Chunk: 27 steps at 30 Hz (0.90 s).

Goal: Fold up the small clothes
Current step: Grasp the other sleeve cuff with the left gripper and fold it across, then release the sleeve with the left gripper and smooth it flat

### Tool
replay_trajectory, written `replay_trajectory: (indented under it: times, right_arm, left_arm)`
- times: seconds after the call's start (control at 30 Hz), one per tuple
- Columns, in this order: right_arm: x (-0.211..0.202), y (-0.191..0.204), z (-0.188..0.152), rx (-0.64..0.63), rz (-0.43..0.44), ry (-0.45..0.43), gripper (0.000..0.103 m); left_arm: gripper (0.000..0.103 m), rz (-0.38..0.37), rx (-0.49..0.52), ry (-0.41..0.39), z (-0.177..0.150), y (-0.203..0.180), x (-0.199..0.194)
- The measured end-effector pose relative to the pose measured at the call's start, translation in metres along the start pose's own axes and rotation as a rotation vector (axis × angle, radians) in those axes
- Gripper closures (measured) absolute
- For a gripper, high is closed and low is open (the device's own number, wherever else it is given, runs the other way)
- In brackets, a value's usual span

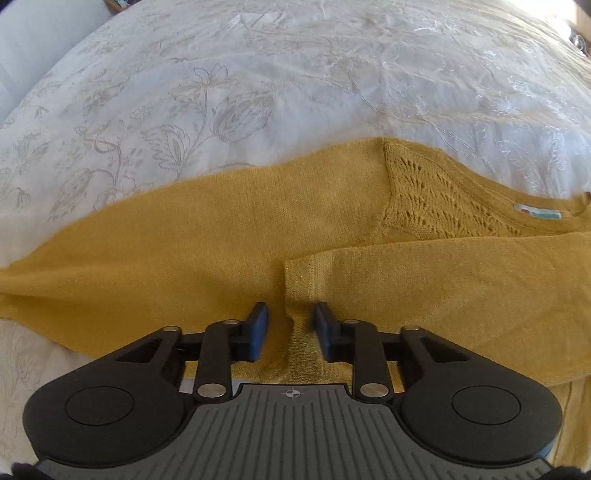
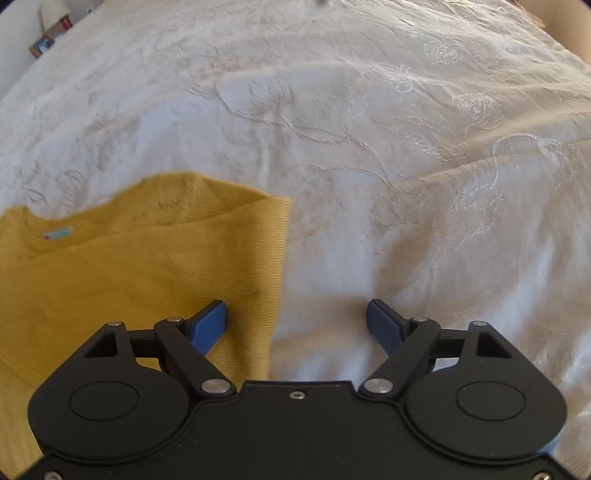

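A mustard-yellow knit sweater [image 1: 229, 236] lies flat on a white embroidered bedspread [image 1: 258, 85]. One sleeve [image 1: 443, 280] is folded across the body, its ribbed cuff ending just ahead of my left gripper [image 1: 290, 321]. That gripper's blue pads stand apart over the cuff, with a small gap and no cloth pinched. In the right wrist view the sweater [image 2: 140, 266] fills the lower left, with the neck label [image 2: 57, 233] showing. My right gripper [image 2: 297, 319] is wide open, straddling the sweater's folded right edge, with its left pad over the knit and its right pad over the bedspread [image 2: 406, 184].
The bedspread stretches far beyond the sweater in both views. A small box [image 2: 46, 42] and other items sit past the bed's far left corner. A tan surface [image 2: 569, 33] shows at the top right.
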State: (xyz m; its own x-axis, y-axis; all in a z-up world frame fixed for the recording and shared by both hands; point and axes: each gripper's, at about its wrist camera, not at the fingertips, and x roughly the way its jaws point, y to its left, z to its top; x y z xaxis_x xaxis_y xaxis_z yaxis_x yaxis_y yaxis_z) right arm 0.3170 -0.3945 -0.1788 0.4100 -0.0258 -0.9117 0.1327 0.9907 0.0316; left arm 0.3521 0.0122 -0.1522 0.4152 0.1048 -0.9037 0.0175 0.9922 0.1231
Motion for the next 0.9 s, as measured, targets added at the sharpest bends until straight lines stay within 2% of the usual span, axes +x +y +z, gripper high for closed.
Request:
replay_trajectory:
  times: [0.03,0.13,0.23,0.33,0.47,0.63,0.8,0.9]
  right_arm:
    - [-0.002,-0.001,-0.001,-0.004,-0.026,-0.005,0.019]
    - [-0.018,-0.005,-0.003,0.027,-0.022,-0.03,0.018]
    - [-0.043,0.002,-0.012,0.023,0.075,-0.075,0.015]
    - [-0.056,0.018,-0.025,-0.013,0.148,-0.082,0.012]
    - [-0.052,0.03,-0.046,-0.007,0.169,-0.042,0.01]
    - [-0.028,0.015,-0.072,0.05,0.067,0.062,0.008]
    - [-0.042,-0.003,-0.078,0.108,0.042,0.05,0.005]
    - [-0.062,0.001,-0.08,0.075,0.08,0.012,0.005]
  left_arm:
    - [0.057,0.01,-0.006,-0.006,-0.001,0.001,0.0]
    - [0.049,0.003,-0.055,-0.004,-0.003,0.01,-0.003]
    - [0.039,-0.042,-0.116,0.017,-0.008,0.019,-0.013]
    - [0.023,-0.068,-0.143,0.021,-0.019,0.018,-0.028]
    - [0.022,-0.035,-0.083,0.031,-0.042,-0.004,-0.046]
    - [0.016,-0.032,-0.071,0.135,-0.068,-0.019,-0.043]
    - [0.015,-0.02,-0.06,0.193,-0.083,-0.026,-0.044]
    - [0.008,-0.018,-0.052,0.215,-0.09,-0.028,-0.04]
